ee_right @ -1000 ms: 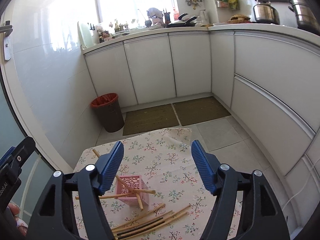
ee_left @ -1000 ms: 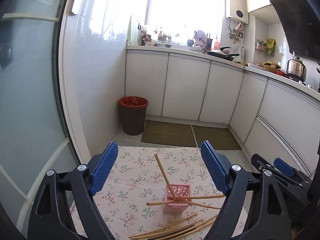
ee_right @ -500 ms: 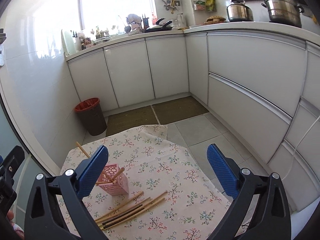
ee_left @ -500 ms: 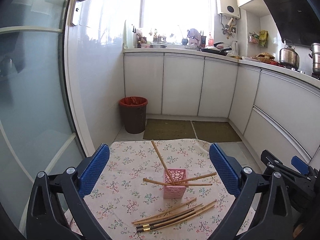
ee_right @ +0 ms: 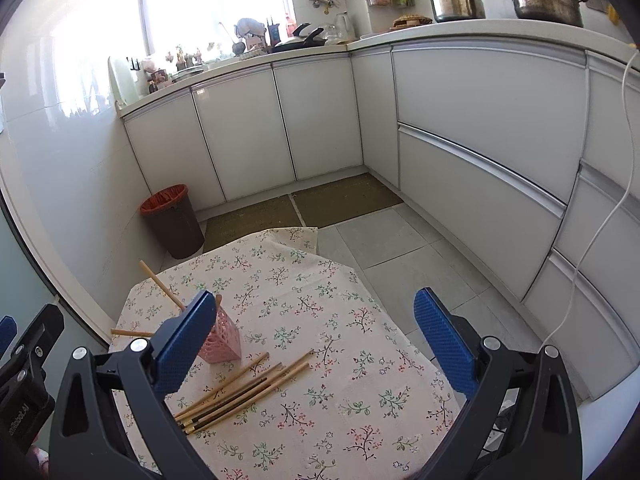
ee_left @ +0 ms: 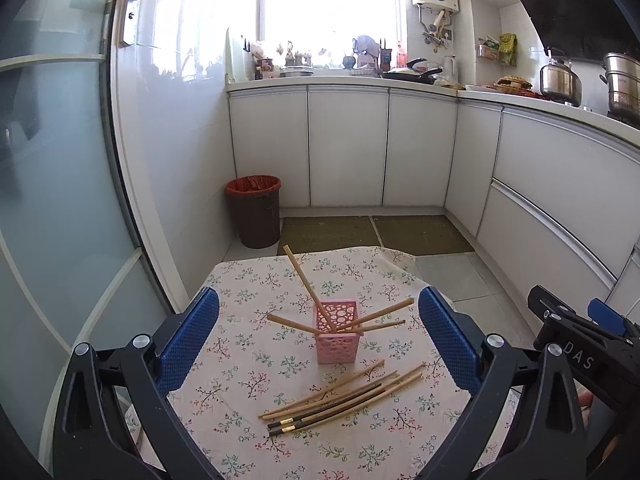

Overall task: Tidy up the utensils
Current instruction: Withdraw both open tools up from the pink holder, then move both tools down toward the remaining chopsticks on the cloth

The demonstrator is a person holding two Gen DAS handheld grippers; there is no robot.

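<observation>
A pink perforated holder stands on the floral tablecloth with several wooden chopsticks sticking out of it at slanted angles. In front of it lies a loose bundle of chopsticks, light and dark ones. My left gripper is open and empty, hovering near the table's front, the holder between its blue pads in the picture but farther off. My right gripper is open and empty too, to the right of the holder. Its left pad hides part of the holder.
A brown bin with a red liner stands on the floor beyond the table. White cabinets run along the back and right walls. A glass door is at the left. The right gripper's body shows at the left view's right edge.
Both grippers' jaws have spread wider. Both views have pulled back from the holder and now show more of the cloth and the loose chopsticks, which have not moved.
</observation>
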